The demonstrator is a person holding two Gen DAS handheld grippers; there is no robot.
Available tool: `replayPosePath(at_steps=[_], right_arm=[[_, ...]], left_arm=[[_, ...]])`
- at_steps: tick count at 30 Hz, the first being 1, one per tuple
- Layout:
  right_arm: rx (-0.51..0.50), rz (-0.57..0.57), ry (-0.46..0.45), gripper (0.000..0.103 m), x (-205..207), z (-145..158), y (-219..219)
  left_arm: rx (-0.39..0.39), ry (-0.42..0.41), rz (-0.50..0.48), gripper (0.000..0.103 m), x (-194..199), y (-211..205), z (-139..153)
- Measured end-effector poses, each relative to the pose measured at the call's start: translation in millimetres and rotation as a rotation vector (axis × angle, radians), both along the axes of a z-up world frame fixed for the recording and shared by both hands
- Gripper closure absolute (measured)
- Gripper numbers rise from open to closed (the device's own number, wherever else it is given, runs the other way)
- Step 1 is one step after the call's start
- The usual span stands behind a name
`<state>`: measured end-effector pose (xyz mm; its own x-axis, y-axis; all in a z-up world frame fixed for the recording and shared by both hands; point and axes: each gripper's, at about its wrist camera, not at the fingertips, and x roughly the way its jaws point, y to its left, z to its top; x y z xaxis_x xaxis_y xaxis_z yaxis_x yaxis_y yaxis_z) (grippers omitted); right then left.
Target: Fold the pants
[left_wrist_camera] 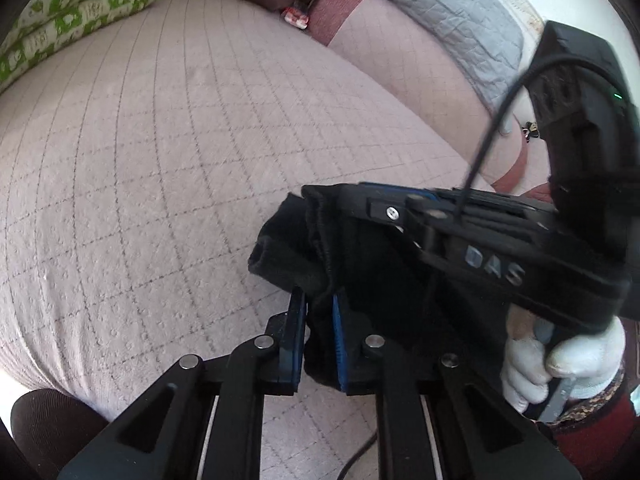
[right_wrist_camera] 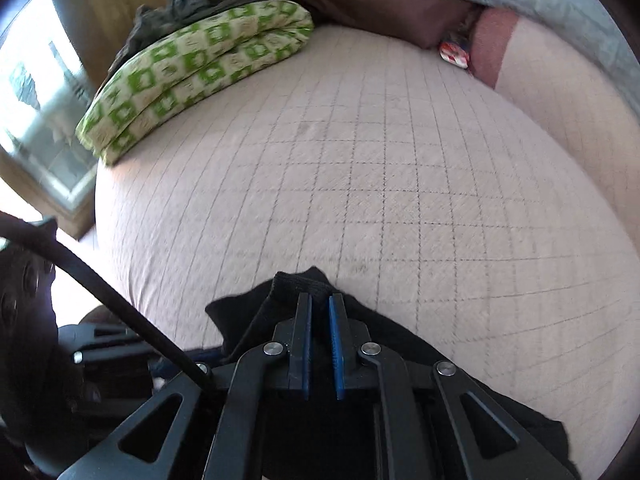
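The black pants (left_wrist_camera: 292, 256) hang bunched above the pink quilted bed (left_wrist_camera: 160, 160). My left gripper (left_wrist_camera: 320, 300) is shut on a fold of the black fabric. The right gripper body (left_wrist_camera: 480, 248) sits close to the right of it, held by a white-gloved hand (left_wrist_camera: 560, 360), with its tips against the same cloth. In the right wrist view my right gripper (right_wrist_camera: 320, 304) is shut on a ribbed edge of the pants (right_wrist_camera: 296, 284), and more black cloth (right_wrist_camera: 520, 420) trails below over the bed (right_wrist_camera: 400, 180).
A folded green-and-cream blanket (right_wrist_camera: 192, 76) lies at the bed's far left, also in the left wrist view (left_wrist_camera: 80, 12). A brown pillow (right_wrist_camera: 380, 12) and grey quilt (left_wrist_camera: 420, 4) lie at the back. A small red packet (right_wrist_camera: 454, 54) sits near them. A window (right_wrist_camera: 36, 92) is at left.
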<state>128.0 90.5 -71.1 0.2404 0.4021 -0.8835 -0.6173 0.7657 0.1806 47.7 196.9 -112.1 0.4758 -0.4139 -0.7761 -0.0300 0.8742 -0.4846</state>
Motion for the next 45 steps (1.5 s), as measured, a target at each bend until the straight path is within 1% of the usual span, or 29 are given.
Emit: replayPosePath(at_steps=[2, 4, 6, 9, 11, 12, 13, 14, 16, 17, 18, 19, 20, 22, 26, 28, 30, 31, 32, 33, 34, 36, 37, 38, 39, 41, 42, 43, 45], right_arm=[[0.004, -0.018, 0.017, 0.094, 5, -9, 5], [0.030, -0.036, 0.034, 0.094, 7, -13, 4], [0.060, -0.060, 0.034, 0.094, 8, -12, -1], [0.106, -0.107, 0.027, 0.094, 14, -5, -12], [0.137, -0.132, 0.035, 0.094, 19, 0, -19], [0.147, -0.144, 0.036, 0.094, 21, 2, -22], [0.153, -0.149, 0.039, 0.094, 23, 4, -23], [0.157, -0.150, 0.042, 0.094, 23, 5, -24], [0.154, -0.145, 0.041, 0.094, 22, 7, -23], [0.153, -0.141, 0.040, 0.094, 21, 7, -22], [0.152, -0.137, 0.042, 0.094, 20, 7, -22], [0.147, -0.132, 0.045, 0.094, 20, 6, -20], [0.142, -0.131, 0.049, 0.094, 21, 4, -19], [0.131, -0.131, 0.070, 0.094, 24, -6, -14], [0.101, -0.133, 0.119, 0.092, 30, -30, -3], [0.103, -0.134, 0.137, 0.088, 30, -38, 0], [0.134, -0.162, 0.138, 0.079, 30, -37, -5], [0.155, -0.176, 0.127, 0.075, 28, -32, -9], [0.173, -0.194, 0.103, 0.075, 25, -26, -14], [0.196, -0.223, 0.060, 0.075, 18, -15, -24], [0.208, -0.238, 0.038, 0.075, 13, -9, -30], [0.224, -0.294, -0.016, 0.071, -7, 9, -61], [0.221, -0.330, -0.031, 0.066, -17, 13, -79], [0.222, -0.367, -0.035, 0.064, -27, 15, -100], [0.222, -0.405, -0.028, 0.064, -37, 14, -123], [0.207, -0.497, -0.020, 0.064, -57, 10, -175], [0.194, -0.541, -0.021, 0.064, -67, 8, -200], [0.171, -0.595, -0.020, 0.064, -78, 5, -228], [0.119, -0.716, 0.002, 0.064, -93, -4, -287]], left_arm=[[0.018, 0.006, 0.001, 0.089, -7, 8, -3], [0.009, 0.010, 0.003, 0.089, -20, 17, -6], [0.001, 0.003, 0.025, 0.089, -28, 31, -3], [-0.015, -0.032, 0.057, 0.088, -32, 43, 4], [-0.023, -0.043, 0.057, 0.074, -27, 41, 6], [-0.024, -0.047, 0.053, 0.070, -23, 38, 5], [-0.024, -0.053, 0.039, 0.063, -19, 31, 4], [-0.017, -0.053, 0.029, 0.061, -14, 24, 2], [0.000, -0.038, 0.012, 0.061, -5, 15, -6], [0.011, -0.033, 0.005, 0.062, -1, 9, -10], [0.037, -0.031, -0.001, 0.067, 0, 7, -11], [0.084, -0.018, 0.002, 0.091, 2, 3, -13], [0.116, 0.008, 0.002, 0.098, 3, 2, -18], [0.100, 0.025, 0.011, 0.098, 3, 6, -21], [0.116, 0.045, 0.027, 0.098, -5, 17, -17], [0.131, 0.057, 0.035, 0.098, -11, 23, -16], [0.171, 0.078, 0.063, 0.099, -19, 34, -16], [0.164, 0.090, 0.071, 0.099, -24, 42, -19], [0.132, 0.102, 0.080, 0.099, -27, 52, -21], [0.102, 0.106, 0.089, 0.099, -29, 60, -22], [0.075, 0.104, 0.105, 0.099, -32, 68, -20], [0.077, 0.070, 0.121, 0.099, -37, 74, -9], [0.086, 0.044, 0.120, 0.098, -39, 74, -1], [0.093, 0.018, 0.112, 0.096, -40, 71, 8], [0.096, 0.001, 0.102, 0.093, -39, 67, 12], [0.098, -0.041, 0.052, 0.076, -36, 49, 22], [0.100, -0.051, 0.033, 0.074, -27, 37, 24], [0.110, -0.064, -0.005, 0.072, -24, 22, 25], [0.121, -0.066, -0.057, 0.072, -18, -1, 24]])
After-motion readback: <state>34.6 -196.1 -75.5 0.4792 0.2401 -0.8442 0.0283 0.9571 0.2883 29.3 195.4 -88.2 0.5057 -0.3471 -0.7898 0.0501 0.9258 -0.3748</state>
